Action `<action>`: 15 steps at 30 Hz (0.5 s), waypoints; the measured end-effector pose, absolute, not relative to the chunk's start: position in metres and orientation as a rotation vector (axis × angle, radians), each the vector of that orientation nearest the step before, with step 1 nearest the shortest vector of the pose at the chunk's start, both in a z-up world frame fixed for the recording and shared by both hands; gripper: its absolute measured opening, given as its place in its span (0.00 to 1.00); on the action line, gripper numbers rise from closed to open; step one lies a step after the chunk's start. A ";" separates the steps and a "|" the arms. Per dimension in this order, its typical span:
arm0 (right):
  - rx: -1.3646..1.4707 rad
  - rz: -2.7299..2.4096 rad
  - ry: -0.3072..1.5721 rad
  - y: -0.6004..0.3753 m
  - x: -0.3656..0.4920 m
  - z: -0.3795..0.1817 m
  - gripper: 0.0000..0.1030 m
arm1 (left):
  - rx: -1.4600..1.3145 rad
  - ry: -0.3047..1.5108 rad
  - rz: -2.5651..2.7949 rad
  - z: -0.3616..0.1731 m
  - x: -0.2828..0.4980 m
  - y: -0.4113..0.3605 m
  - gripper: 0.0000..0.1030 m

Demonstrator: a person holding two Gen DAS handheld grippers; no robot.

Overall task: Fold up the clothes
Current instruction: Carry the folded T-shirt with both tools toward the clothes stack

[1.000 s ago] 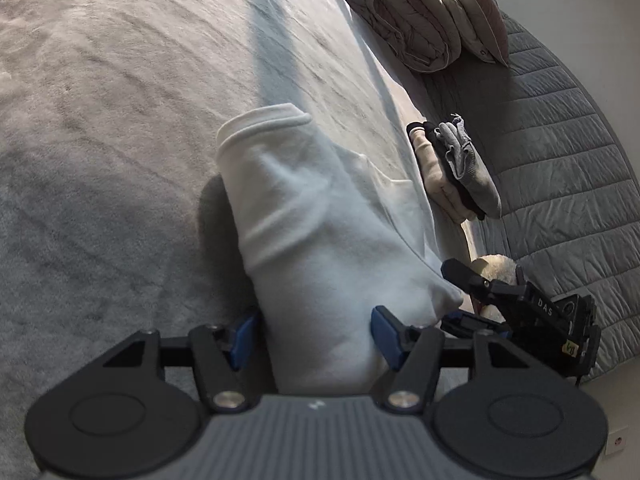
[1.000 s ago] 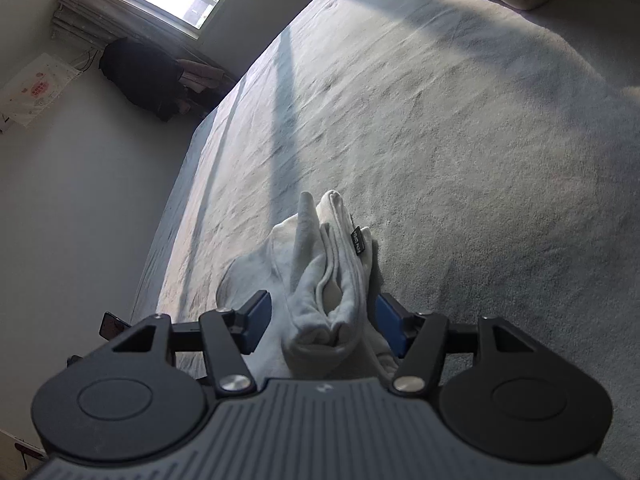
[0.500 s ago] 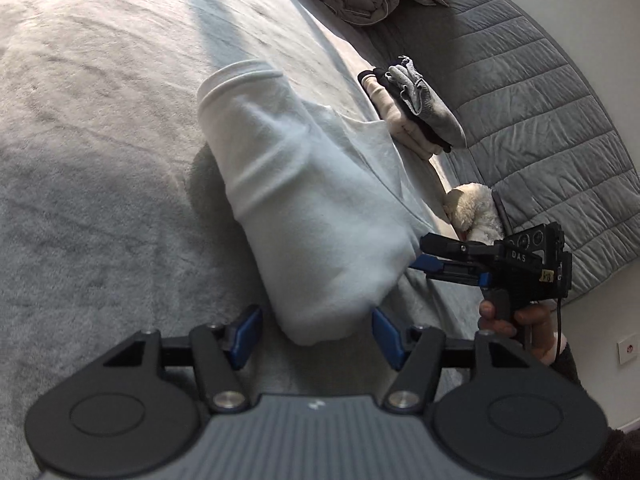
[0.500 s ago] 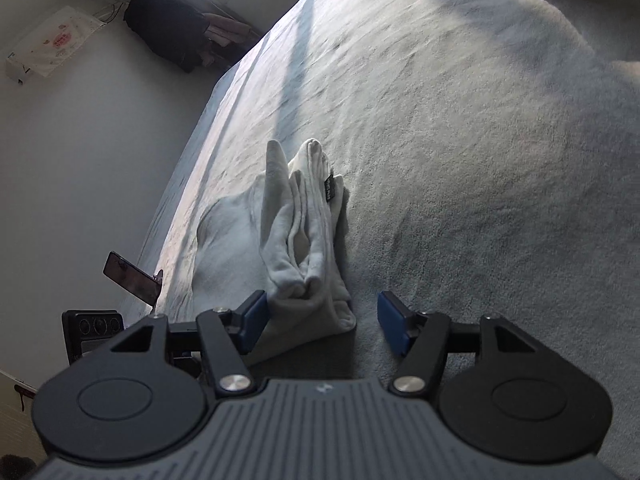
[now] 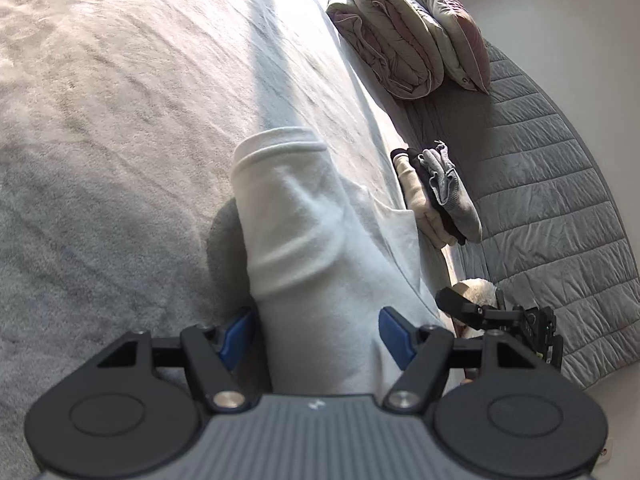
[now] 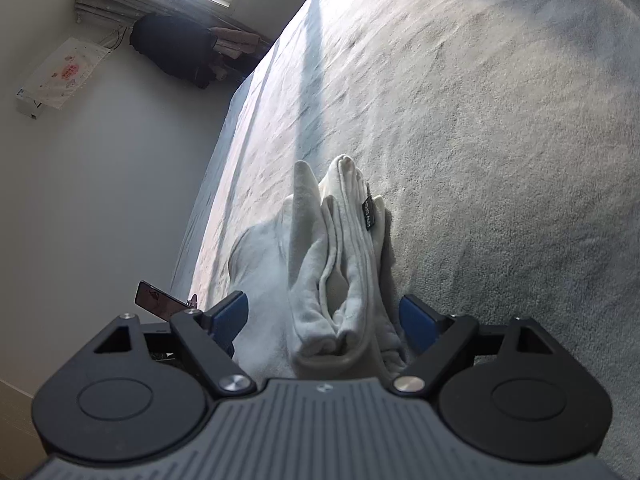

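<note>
A white garment (image 5: pixel 316 248), folded into a long thick bundle, lies on the grey bed (image 5: pixel 100 140). My left gripper (image 5: pixel 316 334) is open, its blue pads on either side of the bundle's near end. In the right wrist view the same white garment (image 6: pixel 344 264) shows its layered edge with a small black label. My right gripper (image 6: pixel 326 320) is open, its blue pads astride that end. The right gripper also shows in the left wrist view (image 5: pixel 496 316), low at the right.
A small stack of folded clothes (image 5: pixel 436 196) lies at the bed's edge. A rolled duvet (image 5: pixel 392 44) and a pillow (image 5: pixel 452 28) sit at the far end. A quilted grey cover (image 5: pixel 552 200) lies right. A dark bag (image 6: pixel 176 48) and a phone (image 6: pixel 158 300) are left.
Half a second ago both grippers had drawn back from the garment's ends. Now both have moved forward, so that the garment lies between each pair of open pads again.
</note>
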State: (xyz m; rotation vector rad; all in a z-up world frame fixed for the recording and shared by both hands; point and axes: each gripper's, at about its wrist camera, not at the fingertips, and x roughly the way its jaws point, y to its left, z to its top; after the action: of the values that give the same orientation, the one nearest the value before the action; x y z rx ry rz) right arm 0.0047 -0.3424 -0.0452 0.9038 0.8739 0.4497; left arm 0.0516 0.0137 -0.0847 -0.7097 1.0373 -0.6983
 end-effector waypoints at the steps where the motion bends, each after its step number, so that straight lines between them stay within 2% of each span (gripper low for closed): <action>1: 0.904 0.451 0.875 -0.339 0.009 -0.045 0.81 | -0.721 1.035 -0.682 -0.085 0.054 0.011 0.66; 2: 0.902 0.451 0.880 -0.334 0.014 -0.046 0.79 | -0.729 1.033 -0.667 -0.085 0.054 0.009 0.66; 3: 0.889 0.445 0.890 -0.330 0.019 -0.047 0.72 | -0.737 1.031 -0.653 -0.085 0.054 0.008 0.64; 4: 0.867 0.431 0.901 -0.326 0.022 -0.047 0.61 | -0.729 1.028 -0.640 -0.082 0.054 0.006 0.56; 7: 0.863 0.415 0.900 -0.326 0.026 -0.041 0.45 | -0.706 1.017 -0.613 -0.072 0.054 0.002 0.45; 9: 0.883 0.418 0.880 -0.331 0.025 -0.035 0.42 | -0.704 0.996 -0.613 -0.062 0.055 0.001 0.43; 15: 0.934 0.366 0.771 -0.367 0.017 -0.004 0.41 | -0.705 0.930 -0.653 -0.026 0.067 -0.024 0.41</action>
State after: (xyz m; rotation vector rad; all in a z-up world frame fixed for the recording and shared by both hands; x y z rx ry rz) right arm 0.0173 -0.3667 -0.0037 0.9338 0.7711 0.3665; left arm 0.0673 -0.0243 -0.0264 -0.7051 0.9305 -0.6526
